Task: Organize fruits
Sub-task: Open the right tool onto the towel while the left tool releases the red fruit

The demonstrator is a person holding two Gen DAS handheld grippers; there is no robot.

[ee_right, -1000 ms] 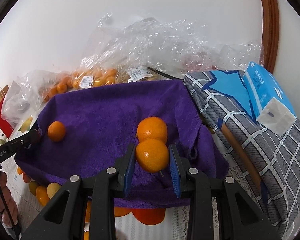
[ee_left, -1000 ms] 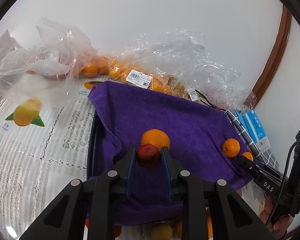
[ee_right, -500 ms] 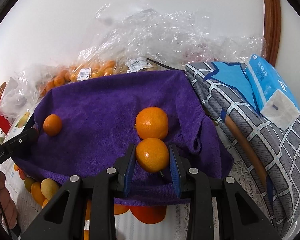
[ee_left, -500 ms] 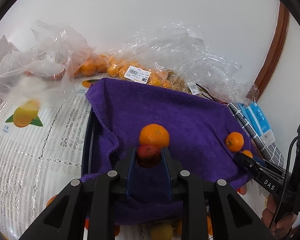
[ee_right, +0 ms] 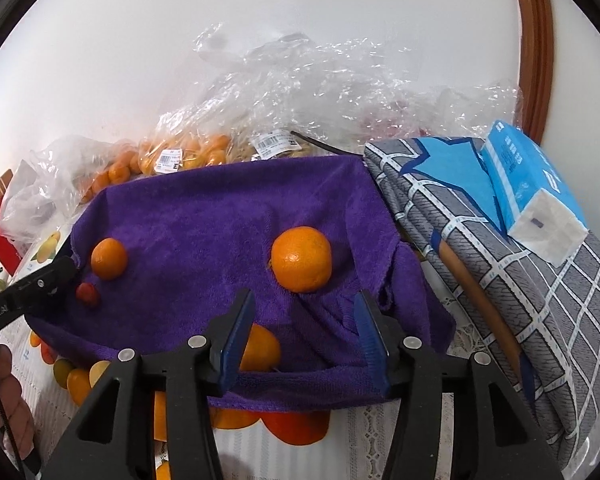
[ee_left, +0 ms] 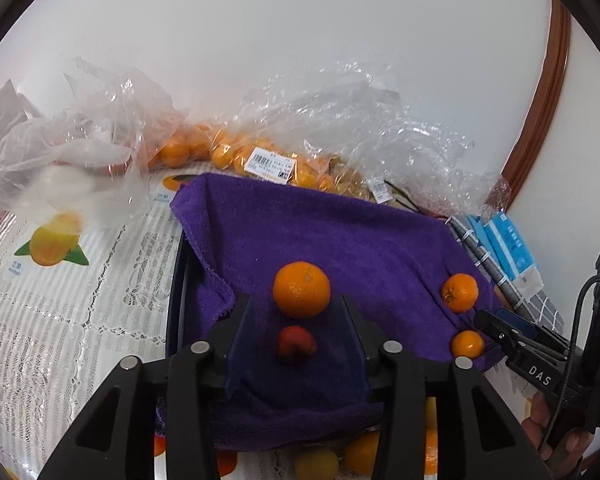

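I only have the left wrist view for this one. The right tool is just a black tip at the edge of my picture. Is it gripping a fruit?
Observer: No. The right wrist view shows the right tool opening. The mandarin lies on the purple towel beside its left finger, and the other finger is well clear of it.
Reviewer: Anything else between its fingers?
Observer: Only towel. The big orange sits beyond the fingertips.
Reviewer: And right of the towel? I see only a blue strip.
Observer: A blue tissue pack lies on a folded grey checked cloth that bears a large blue star.
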